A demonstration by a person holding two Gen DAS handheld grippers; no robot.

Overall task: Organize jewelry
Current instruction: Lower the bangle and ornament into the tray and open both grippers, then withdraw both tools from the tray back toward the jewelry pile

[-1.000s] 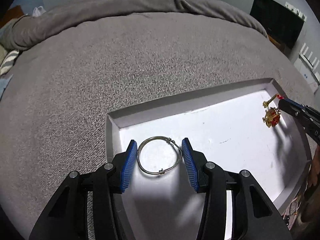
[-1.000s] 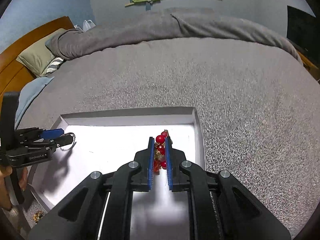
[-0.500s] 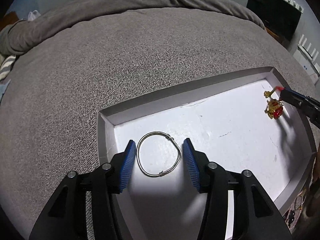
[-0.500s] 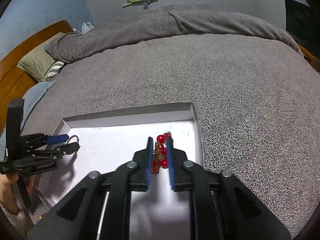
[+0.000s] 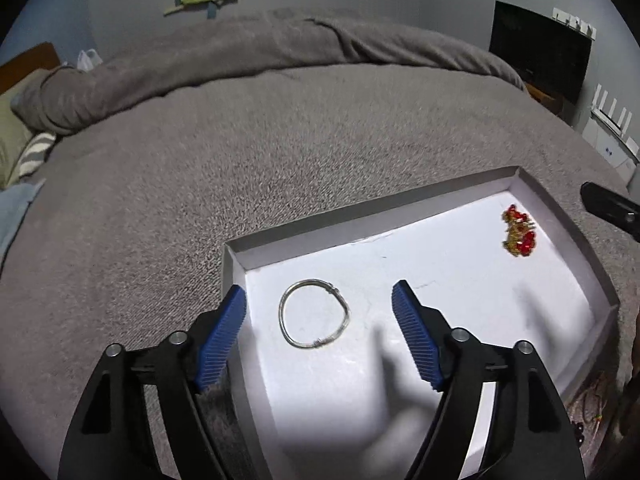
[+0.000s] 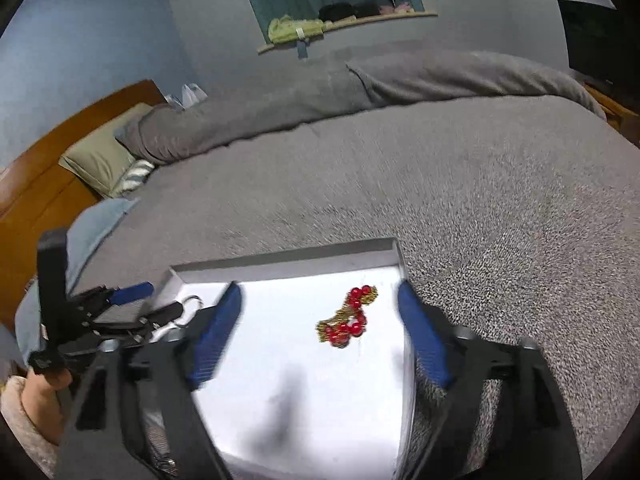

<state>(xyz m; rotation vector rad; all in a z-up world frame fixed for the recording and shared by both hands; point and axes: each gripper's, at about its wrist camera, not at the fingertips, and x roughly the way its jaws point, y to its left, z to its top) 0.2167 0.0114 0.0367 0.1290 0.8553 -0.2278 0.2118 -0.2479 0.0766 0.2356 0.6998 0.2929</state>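
A shallow white tray point(image 5: 400, 204) point(image 6: 280, 262) lies on a grey bed. A silver bangle point(image 5: 314, 313) lies flat in the tray's left part, and my left gripper point(image 5: 320, 332) is open above it with its jaws wide on either side. A red-and-gold beaded piece point(image 5: 519, 232) point(image 6: 349, 316) lies in the tray's right part, and my right gripper point(image 6: 320, 332) is open above it, holding nothing. In the right wrist view the left gripper point(image 6: 128, 308) shows at the tray's left edge, with part of the bangle point(image 6: 192, 301) beside it.
The grey blanket point(image 5: 280, 140) covers the bed all round the tray. Pillows point(image 6: 104, 160) and a wooden headboard point(image 6: 48, 168) lie far left. A dark screen point(image 5: 540, 52) stands at the far right. Some loose jewelry point(image 5: 592, 404) lies off the tray's near right corner.
Both grippers opened wide and drew back and up. The right gripper let go of the red-and-gold piece, which now lies in the tray. The bangle lies where it was.
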